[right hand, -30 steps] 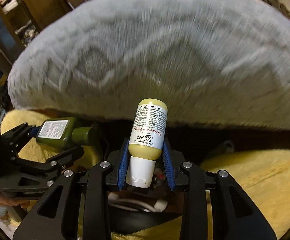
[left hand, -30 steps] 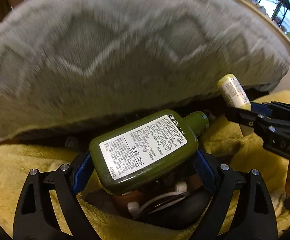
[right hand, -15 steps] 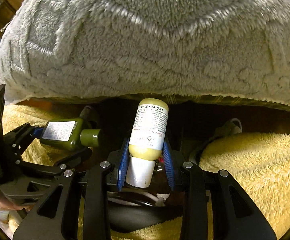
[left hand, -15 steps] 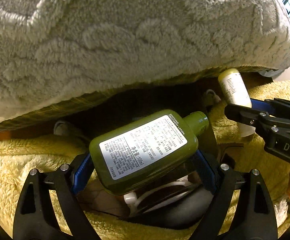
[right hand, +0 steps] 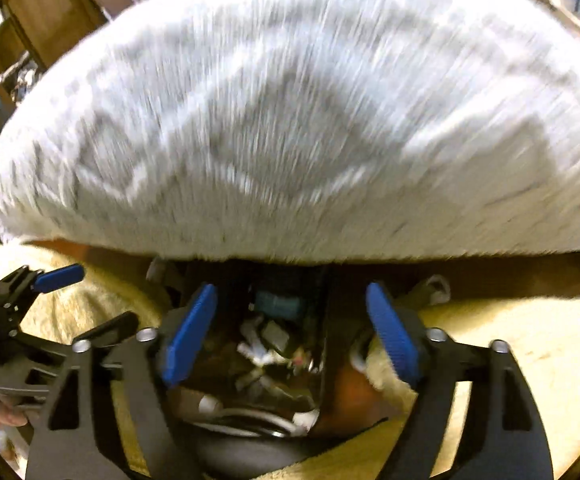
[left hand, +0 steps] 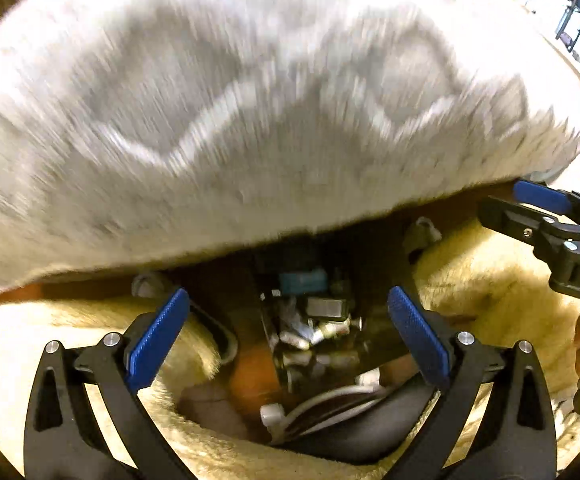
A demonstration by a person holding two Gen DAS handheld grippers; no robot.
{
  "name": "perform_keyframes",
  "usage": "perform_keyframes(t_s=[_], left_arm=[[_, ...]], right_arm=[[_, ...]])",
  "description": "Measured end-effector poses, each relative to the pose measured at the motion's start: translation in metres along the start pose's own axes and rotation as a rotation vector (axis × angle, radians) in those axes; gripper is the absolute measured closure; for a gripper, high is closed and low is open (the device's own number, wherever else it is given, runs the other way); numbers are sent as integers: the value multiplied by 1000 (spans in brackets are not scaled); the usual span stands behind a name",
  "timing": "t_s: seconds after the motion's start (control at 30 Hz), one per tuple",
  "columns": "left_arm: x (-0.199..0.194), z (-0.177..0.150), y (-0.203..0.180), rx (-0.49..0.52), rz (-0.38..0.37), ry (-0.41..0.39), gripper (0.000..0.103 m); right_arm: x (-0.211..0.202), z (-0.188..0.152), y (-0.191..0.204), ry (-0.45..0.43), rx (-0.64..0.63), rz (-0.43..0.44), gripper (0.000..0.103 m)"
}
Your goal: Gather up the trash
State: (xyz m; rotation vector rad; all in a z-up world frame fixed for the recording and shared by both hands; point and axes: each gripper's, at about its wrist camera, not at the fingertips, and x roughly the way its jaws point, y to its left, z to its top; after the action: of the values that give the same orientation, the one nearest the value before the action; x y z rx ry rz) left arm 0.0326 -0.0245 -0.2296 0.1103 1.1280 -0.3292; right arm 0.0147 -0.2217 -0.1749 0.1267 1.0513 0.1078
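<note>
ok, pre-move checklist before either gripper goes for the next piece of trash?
1. Left gripper empty, jaws opening: ok.
2. Right gripper empty, jaws opening: ok.
3. Dark open bag of small clutter sits below both: ok.
4. Dropped bottles landed inside it: cannot tell, blurred.
5. Grey fluffy patterned cushion clear of the jaws: ok.
6. Next trash item in sight on the yellow fleece blanket: not ok, none visible.

Only one marking reads — white letters "DA", perhaps cut off, on the black plastic right gripper [left hand: 545,216].
</note>
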Motion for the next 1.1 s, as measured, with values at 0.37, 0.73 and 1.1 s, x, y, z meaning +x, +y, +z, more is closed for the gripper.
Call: perform_keyframes(t_s=[0.37, 0.73, 1.1], left_arm=[[-149, 56, -1, -23, 110, -429, 8], [-242, 82, -13, -49, 182, -697, 8], [-264, 75, -11, -88, 229, -768, 8]], right_arm=[[-150, 55, -6, -449, 19, -132, 3], [-232, 71, 12, -700, -11, -211, 3], [-248, 69, 18, -753, 26, -240, 3]])
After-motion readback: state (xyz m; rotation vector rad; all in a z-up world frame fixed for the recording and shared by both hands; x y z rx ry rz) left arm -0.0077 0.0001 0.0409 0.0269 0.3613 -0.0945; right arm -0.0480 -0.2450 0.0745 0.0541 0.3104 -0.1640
